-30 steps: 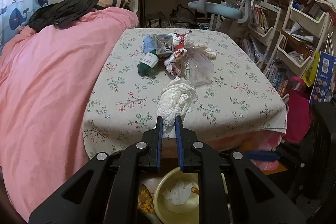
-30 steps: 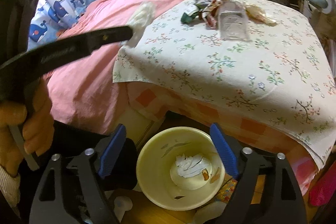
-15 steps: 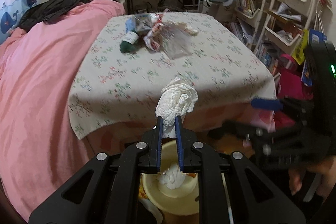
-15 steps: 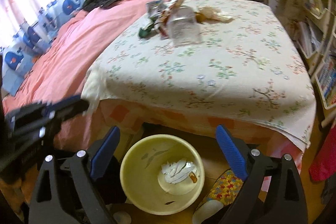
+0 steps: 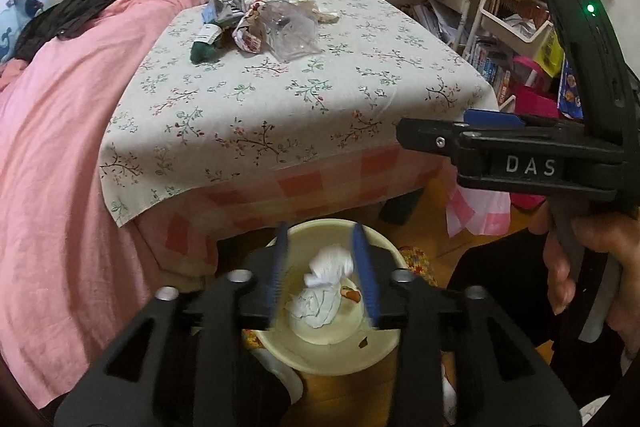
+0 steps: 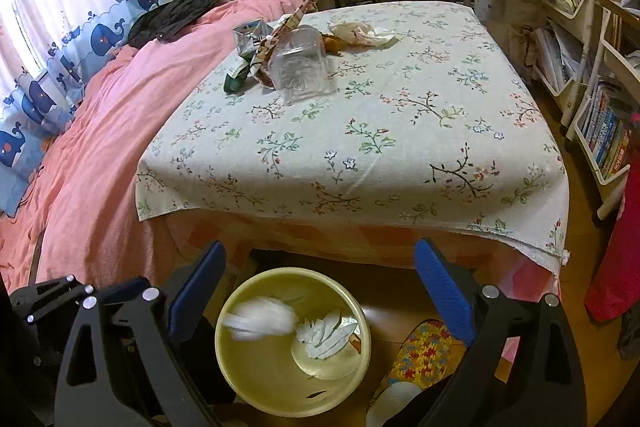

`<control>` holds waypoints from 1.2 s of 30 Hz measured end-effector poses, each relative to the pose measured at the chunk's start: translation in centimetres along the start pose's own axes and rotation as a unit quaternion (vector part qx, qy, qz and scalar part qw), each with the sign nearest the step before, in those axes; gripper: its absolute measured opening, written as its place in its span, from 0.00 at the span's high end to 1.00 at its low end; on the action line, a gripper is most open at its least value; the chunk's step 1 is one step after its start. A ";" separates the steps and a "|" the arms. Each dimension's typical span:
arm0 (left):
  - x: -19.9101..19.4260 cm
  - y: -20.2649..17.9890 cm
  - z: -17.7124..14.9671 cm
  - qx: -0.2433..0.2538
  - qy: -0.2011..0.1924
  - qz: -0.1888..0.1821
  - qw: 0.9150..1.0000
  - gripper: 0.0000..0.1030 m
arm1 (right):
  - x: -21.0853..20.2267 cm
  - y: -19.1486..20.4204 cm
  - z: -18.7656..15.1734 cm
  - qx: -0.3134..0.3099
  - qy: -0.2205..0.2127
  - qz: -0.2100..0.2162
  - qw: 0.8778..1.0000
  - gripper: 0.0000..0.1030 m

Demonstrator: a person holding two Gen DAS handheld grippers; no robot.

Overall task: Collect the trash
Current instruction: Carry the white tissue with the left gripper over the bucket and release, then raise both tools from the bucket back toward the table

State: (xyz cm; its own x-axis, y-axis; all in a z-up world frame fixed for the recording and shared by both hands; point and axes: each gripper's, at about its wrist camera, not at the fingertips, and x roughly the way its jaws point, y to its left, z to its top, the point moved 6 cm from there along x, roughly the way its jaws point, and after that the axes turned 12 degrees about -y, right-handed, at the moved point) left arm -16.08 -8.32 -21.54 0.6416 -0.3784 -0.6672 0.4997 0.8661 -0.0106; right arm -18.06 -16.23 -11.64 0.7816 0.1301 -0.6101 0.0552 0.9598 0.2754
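Tabletop [image 6: 400, 131]: floral cloth; wrappers [image 6: 280, 43] and clear jar [image 6: 300, 67] at far end.
Bin [image 6: 248, 379]: floor, below the near edge.
Tissue [image 5: 328, 267]: loose, between the just-opened left gripper [image 5: 322, 279] fingers, above bin.
Right gripper [image 6: 320, 291]: fingers spread wide, empty.

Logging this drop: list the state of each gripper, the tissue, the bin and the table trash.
left gripper: open, jaws just opening, above the bin
white tissue: released, falling into the bin
yellow bin: upright, paper inside
right gripper: open, empty
clear plastic container: lying on table
trash pile: uncollected
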 end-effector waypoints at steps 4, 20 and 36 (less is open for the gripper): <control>-0.2 0.6 0.3 -0.011 -0.007 0.010 1.000 0.52 | 0.0 0.0 -0.1 0.000 0.000 0.000 1.000 0.11; -1.5 4.5 1.9 -0.063 -0.064 0.097 0.991 0.16 | -0.1 0.1 -0.1 -0.011 -0.006 -0.006 1.000 0.11; -2.5 5.9 2.6 -0.079 -0.095 0.131 0.984 0.12 | -0.2 0.6 0.3 -0.038 -0.017 -0.021 0.999 0.08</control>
State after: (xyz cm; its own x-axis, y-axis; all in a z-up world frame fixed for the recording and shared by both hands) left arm -13.24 -3.15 -17.99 0.8407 -0.1772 -0.5116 0.2166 0.9761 0.0178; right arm -17.97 -15.77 -11.11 0.8004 0.0828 -0.5937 0.0413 0.9804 0.1925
